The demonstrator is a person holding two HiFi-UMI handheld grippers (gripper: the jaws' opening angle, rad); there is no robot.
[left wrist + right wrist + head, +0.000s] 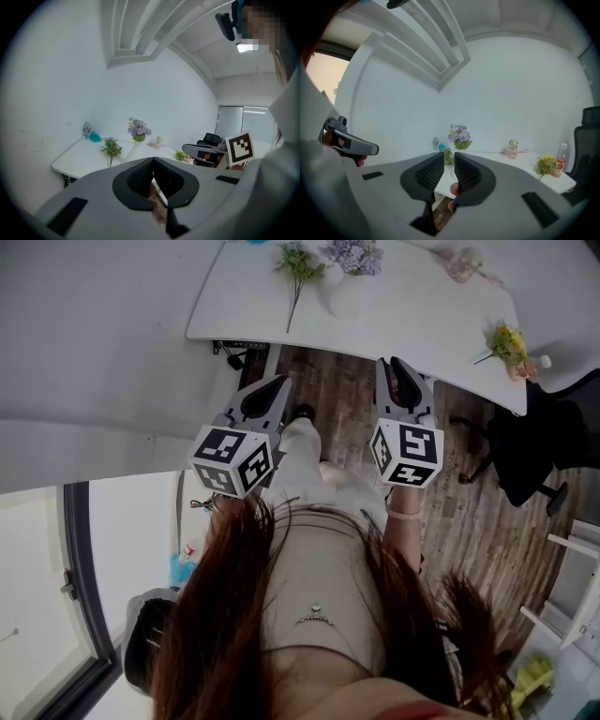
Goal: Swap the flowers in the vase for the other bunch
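White table [412,329] bears vase [344,298] | chair [527,448] beside | left hand-held gripper [279,381] together | right hand-held gripper [394,364] slightly apart, empty

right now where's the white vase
In the head view the white vase stands on the left half of the white table, holding purple flowers, with a loose green bunch lying just to its left.

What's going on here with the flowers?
A person stands short of the white table, a gripper in each hand, neither holding anything. The left gripper is shut; the right gripper has its jaws slightly apart. The purple flowers sit in the vase and the other bunch lies beside it, so the swap hasn't begun.
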